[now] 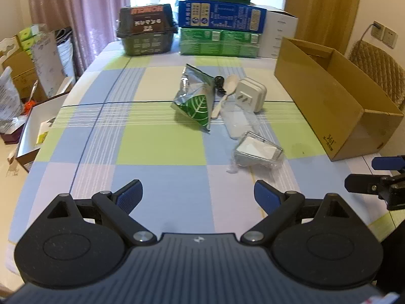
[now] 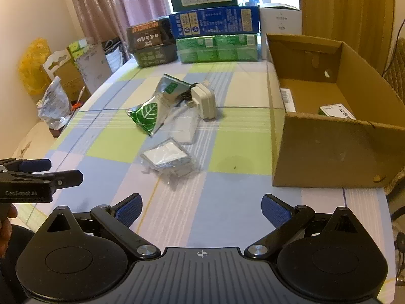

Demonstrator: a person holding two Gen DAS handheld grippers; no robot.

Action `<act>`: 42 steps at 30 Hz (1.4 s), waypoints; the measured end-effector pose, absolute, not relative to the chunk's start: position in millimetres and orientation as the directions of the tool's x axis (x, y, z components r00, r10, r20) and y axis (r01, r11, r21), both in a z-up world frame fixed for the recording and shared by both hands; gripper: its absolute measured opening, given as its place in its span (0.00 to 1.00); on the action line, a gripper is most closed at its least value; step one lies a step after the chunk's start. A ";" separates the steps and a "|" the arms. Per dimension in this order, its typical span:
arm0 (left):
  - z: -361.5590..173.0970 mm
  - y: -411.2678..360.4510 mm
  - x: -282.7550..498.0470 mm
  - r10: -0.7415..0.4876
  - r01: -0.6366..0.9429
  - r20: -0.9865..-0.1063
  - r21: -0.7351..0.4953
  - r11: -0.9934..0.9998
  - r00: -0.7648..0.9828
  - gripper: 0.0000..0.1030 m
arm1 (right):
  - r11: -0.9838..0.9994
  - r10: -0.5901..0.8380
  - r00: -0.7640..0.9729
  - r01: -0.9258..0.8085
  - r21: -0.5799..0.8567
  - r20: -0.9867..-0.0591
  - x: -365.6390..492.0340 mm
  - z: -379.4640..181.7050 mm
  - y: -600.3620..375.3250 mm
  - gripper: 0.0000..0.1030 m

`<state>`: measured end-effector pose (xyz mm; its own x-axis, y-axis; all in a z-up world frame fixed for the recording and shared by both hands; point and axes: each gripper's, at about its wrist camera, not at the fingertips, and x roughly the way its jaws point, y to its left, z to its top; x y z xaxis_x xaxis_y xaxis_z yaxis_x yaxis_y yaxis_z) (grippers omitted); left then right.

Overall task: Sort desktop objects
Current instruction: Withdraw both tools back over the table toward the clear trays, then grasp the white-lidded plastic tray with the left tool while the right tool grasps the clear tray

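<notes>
On the checked tablecloth (image 1: 157, 147) lie a green and silver foil pouch (image 1: 196, 101) (image 2: 152, 109), a white plug adapter (image 1: 250, 93) (image 2: 205, 101), a cream spoon (image 1: 226, 93), a small black item (image 1: 219, 82), a flat clear packet (image 1: 239, 122) (image 2: 183, 126) and a clear-wrapped white box (image 1: 258, 152) (image 2: 168, 155). My left gripper (image 1: 198, 197) (image 2: 63, 171) is open above the near table edge, short of the wrapped box. My right gripper (image 2: 202, 209) (image 1: 367, 174) is open too, beside the cardboard box (image 2: 329, 126) (image 1: 334, 101), which holds a small white carton (image 2: 334, 110).
Stacked green and blue cartons (image 1: 220, 20) (image 2: 215, 25) and a dark tub (image 1: 146, 33) line the far table edge. Bags and boxes (image 1: 30, 76) crowd the floor at the left. A wicker chair (image 1: 379, 65) stands behind the cardboard box.
</notes>
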<state>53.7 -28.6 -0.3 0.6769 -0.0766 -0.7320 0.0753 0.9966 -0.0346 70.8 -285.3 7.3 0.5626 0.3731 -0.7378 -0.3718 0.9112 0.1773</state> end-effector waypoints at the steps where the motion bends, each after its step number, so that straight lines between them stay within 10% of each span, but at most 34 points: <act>1: -0.7 -29.8 55.0 -0.084 0.084 -0.732 -0.037 0.996 0.676 0.90 | 0.913 0.370 0.563 -0.366 0.178 -0.739 70.9 6.2 -286.5 0.95; 42: -81.3 -100.0 174.5 -0.354 0.515 -0.772 -0.041 0.856 0.528 0.91 | 0.930 0.313 0.543 -0.340 0.136 -0.779 110.8 -52.9 -292.4 0.95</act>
<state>174.5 -100.0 -81.3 0.5279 -0.3540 -0.7720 0.5146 0.8564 -0.0408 110.8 -292.4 -52.9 0.5434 0.3129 -0.7790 -0.3403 0.9304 0.1363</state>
